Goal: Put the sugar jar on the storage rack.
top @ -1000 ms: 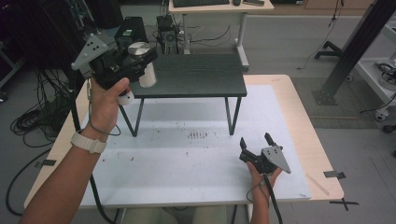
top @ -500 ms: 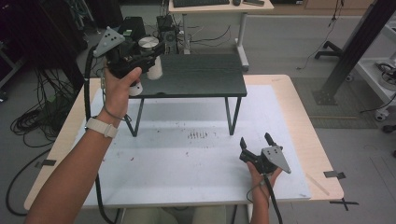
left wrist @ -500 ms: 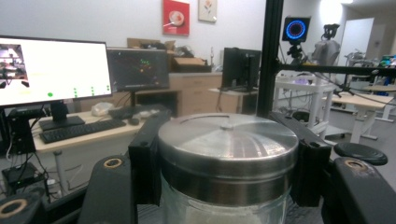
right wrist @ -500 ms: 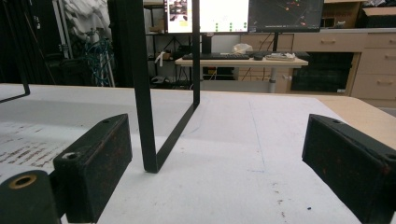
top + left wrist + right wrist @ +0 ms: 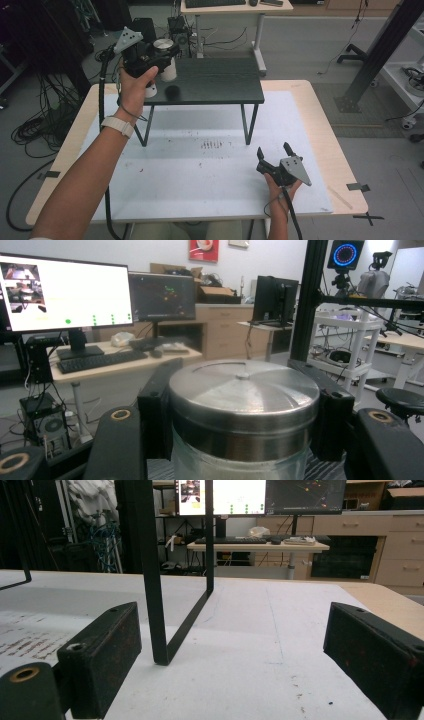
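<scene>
A pale jar (image 5: 168, 70) with a round metal lid (image 5: 243, 390) sits between the jaws of my left gripper (image 5: 161, 56), which is shut on it just under the lid. In the left gripper view the black pads (image 5: 156, 415) press on both sides of the jar (image 5: 235, 460). The jar hangs over the left rear corner of a low black shelf (image 5: 215, 82); whether it touches the top I cannot tell. My right gripper (image 5: 274, 150) rests on the white mat (image 5: 190, 170) at the front right, open, with nothing between its jaws (image 5: 240, 650).
The shelf stands on thin black legs (image 5: 155, 605) on the mat; its near right leg (image 5: 247, 125) is just ahead of the right gripper. Desks with monitors and keyboards (image 5: 100, 360) lie beyond the table, and cables cover the floor at left (image 5: 40, 125).
My left hand has carried the jar to the right and a little farther away, from beside the shelf's left end to over its corner. The right gripper has stayed put.
</scene>
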